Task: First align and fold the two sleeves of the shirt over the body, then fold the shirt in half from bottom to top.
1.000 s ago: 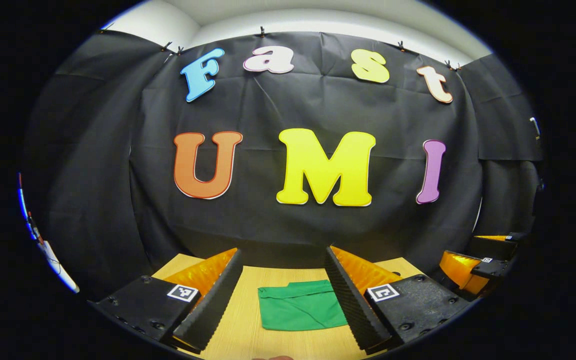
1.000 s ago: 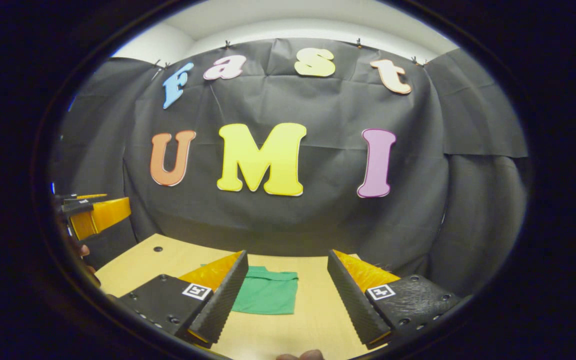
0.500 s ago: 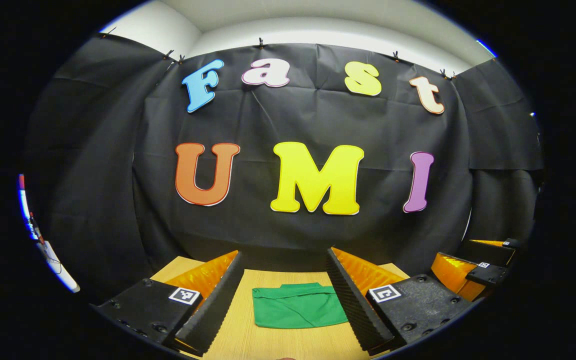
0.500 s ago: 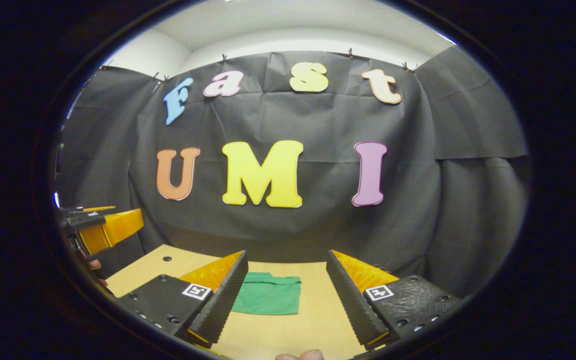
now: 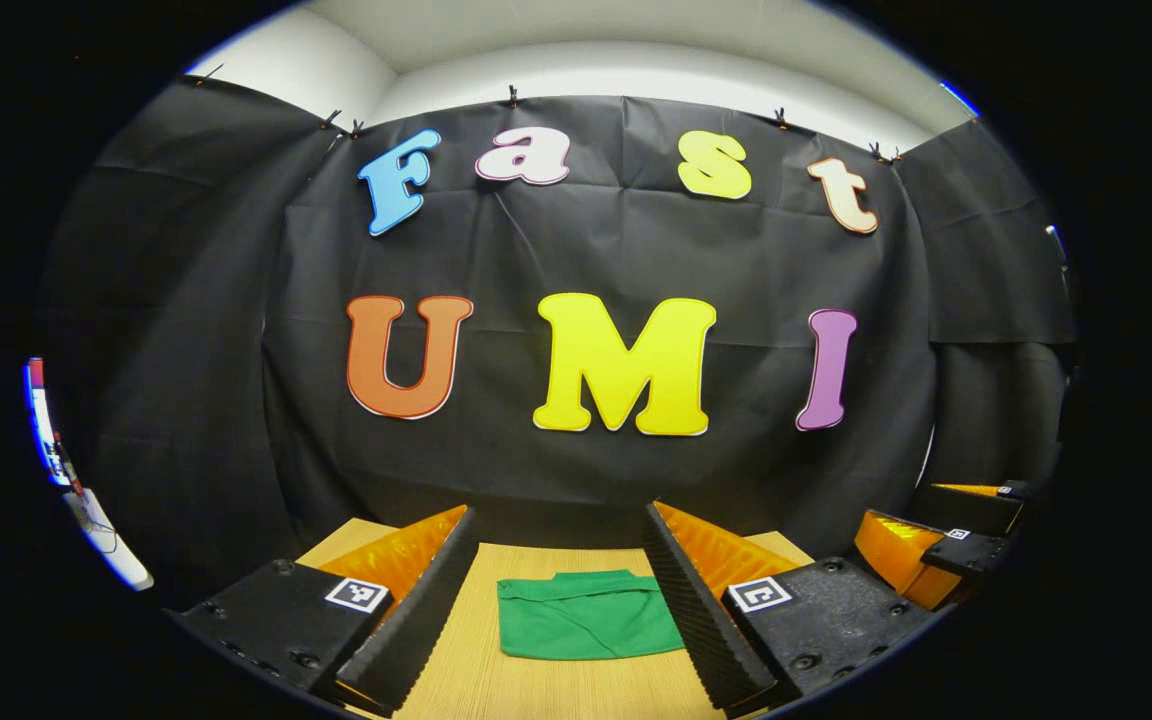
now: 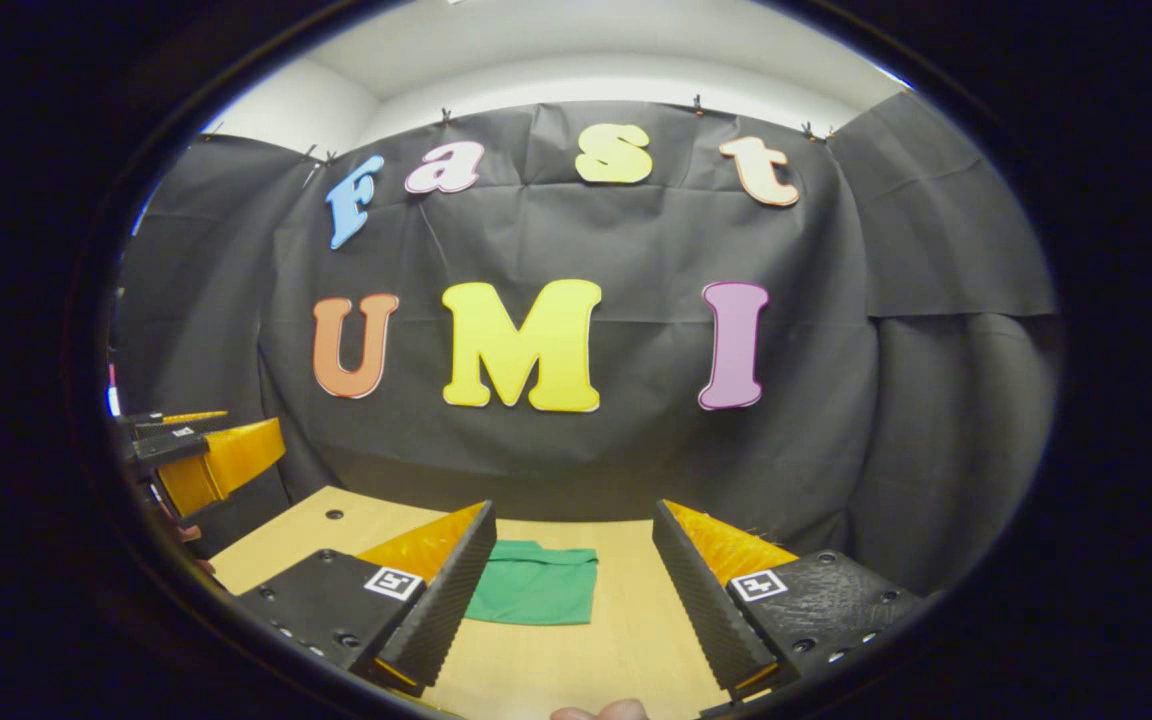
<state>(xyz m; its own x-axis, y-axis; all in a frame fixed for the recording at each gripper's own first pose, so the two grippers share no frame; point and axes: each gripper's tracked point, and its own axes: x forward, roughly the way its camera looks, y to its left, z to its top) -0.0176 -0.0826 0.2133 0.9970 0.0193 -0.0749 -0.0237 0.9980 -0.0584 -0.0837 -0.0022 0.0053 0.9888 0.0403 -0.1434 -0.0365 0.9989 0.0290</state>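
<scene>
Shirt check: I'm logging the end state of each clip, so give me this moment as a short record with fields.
shirt: green shirt, folded into a compact rectangle, lying flat
surface: wooden table
left gripper: left gripper, open, raised, nothing between the fingers
right gripper: right gripper, open, raised, holding nothing
contact: neither gripper touches the shirt
task state: folds appear done

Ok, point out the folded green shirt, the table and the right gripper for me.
folded green shirt (image 5: 586,628), left gripper view, middle of the cloth.
table (image 6: 626,620), right gripper view, bare wood beside the shirt.
right gripper (image 6: 574,580), right gripper view, midway between its fingertips.
</scene>
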